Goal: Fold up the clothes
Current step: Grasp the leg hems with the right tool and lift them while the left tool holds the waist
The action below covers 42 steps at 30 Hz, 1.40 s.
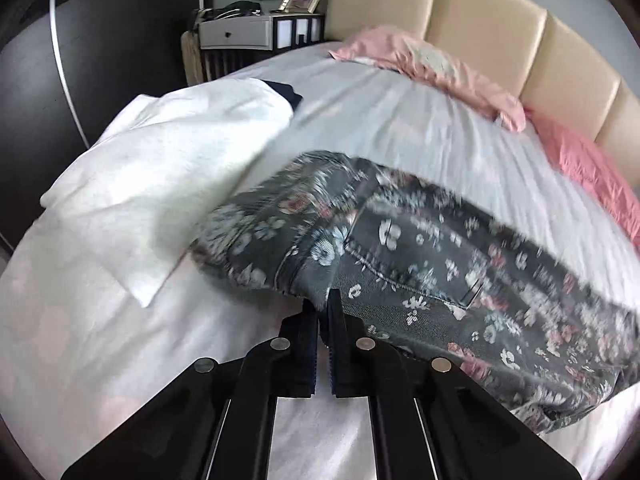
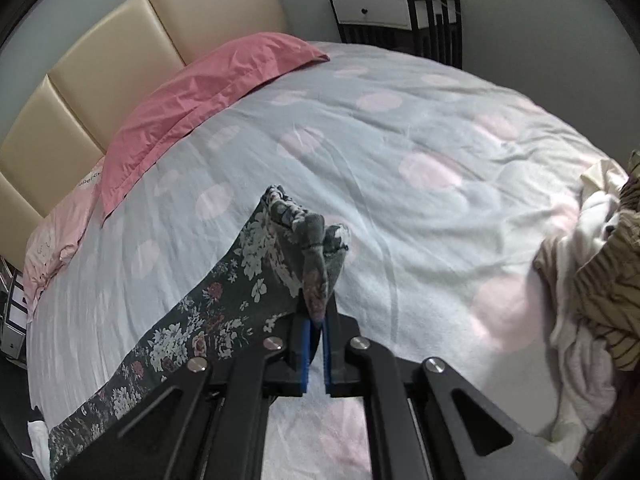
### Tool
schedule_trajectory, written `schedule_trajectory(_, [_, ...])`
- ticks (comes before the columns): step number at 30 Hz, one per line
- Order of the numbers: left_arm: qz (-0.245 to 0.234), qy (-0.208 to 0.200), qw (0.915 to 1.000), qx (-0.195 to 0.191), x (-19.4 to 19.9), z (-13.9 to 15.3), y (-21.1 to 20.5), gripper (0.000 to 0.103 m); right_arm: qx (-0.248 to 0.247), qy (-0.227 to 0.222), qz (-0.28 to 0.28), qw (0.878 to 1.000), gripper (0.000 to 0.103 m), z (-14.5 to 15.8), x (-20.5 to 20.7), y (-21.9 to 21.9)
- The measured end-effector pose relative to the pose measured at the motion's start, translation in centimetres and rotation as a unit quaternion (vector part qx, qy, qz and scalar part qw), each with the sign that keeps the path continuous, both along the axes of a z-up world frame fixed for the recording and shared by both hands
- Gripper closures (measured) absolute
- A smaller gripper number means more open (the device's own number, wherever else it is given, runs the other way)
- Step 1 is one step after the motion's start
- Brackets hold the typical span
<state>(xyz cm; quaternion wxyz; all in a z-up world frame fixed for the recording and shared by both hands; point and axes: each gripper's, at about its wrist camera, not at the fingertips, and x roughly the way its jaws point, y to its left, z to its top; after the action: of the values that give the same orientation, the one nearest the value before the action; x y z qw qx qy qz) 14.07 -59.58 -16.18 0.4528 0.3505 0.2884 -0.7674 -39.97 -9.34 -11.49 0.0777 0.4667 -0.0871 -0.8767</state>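
Note:
Dark grey floral jeans (image 1: 420,264) hang stretched above the bed, blurred by motion in the left wrist view. My left gripper (image 1: 323,304) is shut on their near edge by a pocket seam. In the right wrist view my right gripper (image 2: 316,312) is shut on a bunched end of the same jeans (image 2: 224,312), which trail down to the lower left over the spotted bedcover (image 2: 400,152).
A folded white garment (image 1: 160,184) lies on the bed's left side with a dark item behind it. Pink pillows (image 1: 436,68) (image 2: 208,92) lie against the cream headboard (image 1: 500,24). A heap of clothes (image 2: 600,264) sits at the bed's right edge. Nightstands (image 1: 256,36) (image 2: 400,20) flank the bed.

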Motion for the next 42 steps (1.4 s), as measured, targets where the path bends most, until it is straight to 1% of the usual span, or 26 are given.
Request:
schedule_trajectory(2, [-0.003, 0.002, 1.0000, 0.006, 1.6, 0.4, 0.9, 0.098, 0.017, 0.010, -0.002, 1.000, 0.099, 1.9, 1.1, 0.1])
schedule_trajectory(5, [-0.011, -0.004, 0.9997, 0.021, 2.0, 1.0, 1.2, 0.098, 0.040, 0.011, -0.006, 0.999, 0.099, 3.7, 3.4, 1.7])
schedule_trajectory(8, [-0.024, -0.006, 0.9988, 0.042, 3.0, 1.6, 2.1, 0.098, 0.049, -0.001, -0.018, 0.999, 0.099, 4.7, 5.8, 4.6])
schedule_trajectory(9, [-0.030, -0.009, 0.9985, 0.045, 2.3, 1.5, 2.0, 0.098, 0.053, -0.001, -0.019, 0.998, 0.099, 5.0, 6.7, 5.7])
schedule_trajectory(13, [-0.055, -0.034, 0.9967, 0.050, 4.5, 1.7, 4.9, 0.098, 0.069, 0.004, -0.020, 0.997, 0.099, 6.3, 10.7, 9.9])
schedule_trajectory(16, [-0.072, -0.050, 0.9925, 0.085, 5.6, 0.8, 6.2, 0.098, 0.064, -0.004, -0.025, 0.998, 0.099, 6.6, 13.0, 13.2])
schedule_trajectory(18, [-0.088, -0.078, 0.9872, 0.108, 5.4, -0.2, 6.8, 0.098, 0.060, -0.011, -0.028, 0.998, 0.099, 6.3, 14.2, 15.0])
schedule_trajectory(20, [-0.100, -0.102, 0.9822, 0.122, 4.9, -1.1, 7.3, 0.097, 0.055, -0.014, -0.025, 0.998, 0.099, 5.9, 15.3, 15.9])
schedule_trajectory(22, [-0.101, -0.108, 0.9802, 0.132, 4.8, -1.5, 7.5, 0.096, 0.049, -0.011, -0.017, 0.999, 0.099, 5.6, 16.4, 16.0])
schedule_trajectory(23, [-0.098, -0.107, 0.9801, 0.136, 4.9, -1.5, 7.5, 0.093, 0.049, -0.006, -0.011, 0.999, 0.099, 5.6, 16.9, 15.8])
schedule_trajectory(24, [-0.093, -0.104, 0.9803, 0.139, 5.1, -1.3, 7.5, 0.086, 0.049, 0.003, -0.004, 0.999, 0.099, 5.9, 17.4, 15.4])
schedule_trajectory(25, [-0.089, -0.101, 0.9807, 0.142, 5.3, -1.2, 7.6, 0.082, 0.048, 0.012, 0.002, 0.999, 0.099, 6.3, 17.9, 14.9])
schedule_trajectory(26, [-0.086, -0.095, 0.9814, 0.143, 5.6, -1.0, 7.7, 0.073, 0.045, 0.022, 0.008, 0.999, 0.099, 7.0, 18.3, 14.5])
schedule_trajectory(27, [-0.083, -0.086, 0.9823, 0.144, 6.0, -0.8, 7.8, 0.069, 0.040, 0.032, 0.014, 0.999, 0.099, 7.7, 18.7, 14.0])
schedule_trajectory(30, [-0.073, -0.067, 0.9856, 0.137, 6.8, 0.0, 8.0, 0.069, 0.018, 0.054, 0.027, 0.998, 0.099, 10.5, 19.6, 12.0])
schedule_trajectory(33, [-0.066, -0.045, 0.9905, 0.113, 7.5, 1.2, 8.2, 0.069, -0.012, 0.067, 0.045, 0.997, 0.099, 13.4, 20.7, 9.1])
schedule_trajectory(35, [-0.069, -0.025, 0.9929, 0.094, 7.8, 2.0, 8.5, 0.069, -0.024, 0.080, 0.064, 0.994, 0.099, 15.3, 21.8, 6.6])
schedule_trajectory(38, [-0.079, 0.003, 0.9937, 0.079, 7.9, 2.5, 8.6, 0.069, -0.044, 0.098, 0.097, 0.989, 0.099, 18.1, 23.8, 2.3])
schedule_trajectory(42, [-0.100, 0.011, 0.9924, 0.071, 7.0, 2.3, 8.0, 0.069, -0.069, 0.106, 0.148, 0.981, 0.099, 20.5, 27.4, -4.3])
